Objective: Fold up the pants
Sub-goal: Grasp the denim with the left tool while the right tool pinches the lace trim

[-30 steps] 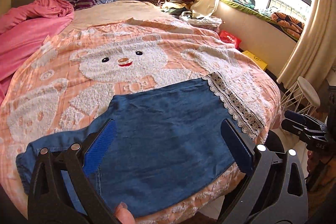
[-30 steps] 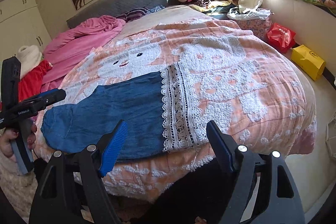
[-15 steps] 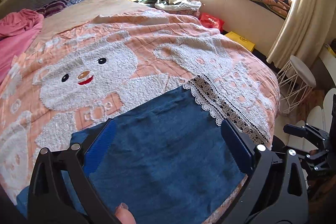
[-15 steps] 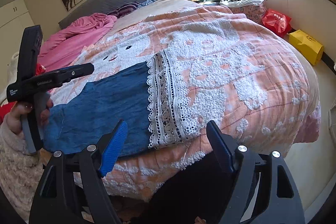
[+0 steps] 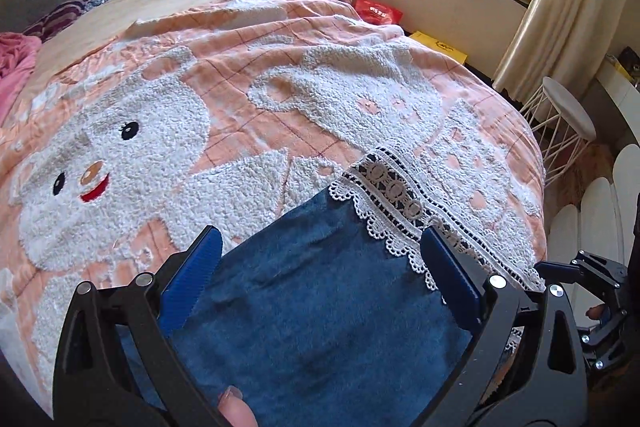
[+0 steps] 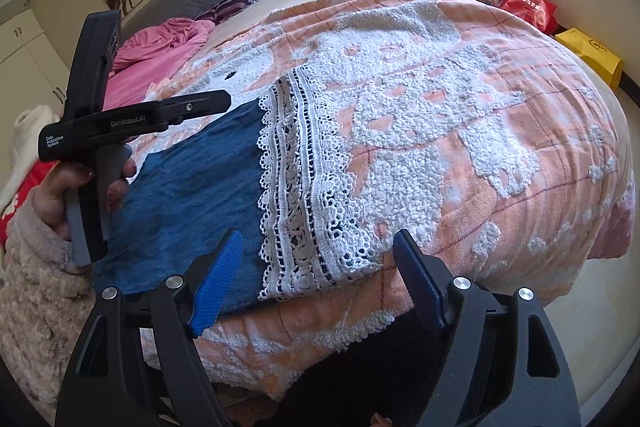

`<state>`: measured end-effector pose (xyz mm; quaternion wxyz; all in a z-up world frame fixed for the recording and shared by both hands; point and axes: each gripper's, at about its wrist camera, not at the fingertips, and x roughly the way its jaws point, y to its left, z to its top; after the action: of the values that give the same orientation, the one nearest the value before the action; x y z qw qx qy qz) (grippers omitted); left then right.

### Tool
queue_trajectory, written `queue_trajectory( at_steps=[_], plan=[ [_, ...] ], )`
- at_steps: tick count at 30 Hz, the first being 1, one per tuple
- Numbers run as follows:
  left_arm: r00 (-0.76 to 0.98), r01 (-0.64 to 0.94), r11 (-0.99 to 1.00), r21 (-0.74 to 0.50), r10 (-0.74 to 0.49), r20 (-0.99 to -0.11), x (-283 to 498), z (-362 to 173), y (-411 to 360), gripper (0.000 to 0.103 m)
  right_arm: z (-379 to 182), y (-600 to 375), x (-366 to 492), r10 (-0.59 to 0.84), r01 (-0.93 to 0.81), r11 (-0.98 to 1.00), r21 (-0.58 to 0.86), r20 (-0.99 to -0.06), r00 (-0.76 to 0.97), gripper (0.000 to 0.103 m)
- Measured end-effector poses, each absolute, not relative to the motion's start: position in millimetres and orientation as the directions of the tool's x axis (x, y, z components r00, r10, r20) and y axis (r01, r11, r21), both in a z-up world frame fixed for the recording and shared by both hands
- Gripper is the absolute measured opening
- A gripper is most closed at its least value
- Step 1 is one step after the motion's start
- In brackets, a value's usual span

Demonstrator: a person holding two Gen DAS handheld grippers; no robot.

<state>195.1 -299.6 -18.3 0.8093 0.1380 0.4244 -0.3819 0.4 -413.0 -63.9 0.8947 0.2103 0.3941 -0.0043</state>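
Pants [image 6: 192,195] of blue denim with a white lace hem [image 6: 304,187] lie flat at the near edge of the bed, on a peach bedspread [image 6: 500,131] bearing a fleecy bear figure. At left, a hand [image 6: 60,195] in a fuzzy sleeve holds the left gripper [image 5: 320,267] above the denim, jaws wide, nothing between them. At right, the right gripper [image 6: 316,263] hangs over the lace hem at the bed's edge, jaws wide and empty.
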Motion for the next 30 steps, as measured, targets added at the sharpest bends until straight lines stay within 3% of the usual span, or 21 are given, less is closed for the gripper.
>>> queue_trajectory(
  at_steps=[2,6,7,9,11,19,22,26,30],
  plan=[
    [0.336,0.748,0.657,-0.098,-0.501,-0.798,201,-24,-307,0.093,-71,-415,5,0.167,0.184,0.904,0.385,-0.716,0.678,0.073],
    [0.310,0.756,0.645,-0.108,-0.500,-0.809,216,-36,-320,0.089,-71,-415,7,0.188,0.169,0.899,0.405,-0.702,0.687,0.046],
    [0.299,0.759,0.640,-0.115,-0.501,-0.812,219,-39,-322,0.088,-69,-415,7,0.204,0.161,0.891,0.425,-0.691,0.694,0.045],
    [0.264,0.763,0.631,-0.141,-0.503,-0.823,225,-45,-327,0.071,-66,-415,7,0.247,0.131,0.875,0.466,-0.662,0.708,0.045],
    [0.212,0.754,0.628,-0.190,-0.507,-0.835,233,-52,-331,0.061,-67,-414,10,0.249,0.130,0.876,0.465,-0.666,0.703,0.045],
    [0.146,0.766,0.592,-0.249,-0.538,-0.830,237,-55,-333,0.054,-77,-415,21,0.282,0.128,0.860,0.494,-0.669,0.688,0.045],
    [0.092,0.761,0.569,-0.310,-0.568,-0.818,237,-52,-330,0.034,-74,-415,21,0.302,0.106,0.853,0.512,-0.647,0.700,0.044],
    [0.087,0.790,0.545,-0.283,-0.556,-0.826,232,-51,-337,0.032,-81,-417,26,0.312,0.110,0.846,0.522,-0.651,0.692,0.044],
    [0.109,0.812,0.534,-0.234,-0.533,-0.839,229,-62,-347,0.041,-83,-419,32,0.324,0.108,0.835,0.539,-0.641,0.696,0.037]
  ],
)
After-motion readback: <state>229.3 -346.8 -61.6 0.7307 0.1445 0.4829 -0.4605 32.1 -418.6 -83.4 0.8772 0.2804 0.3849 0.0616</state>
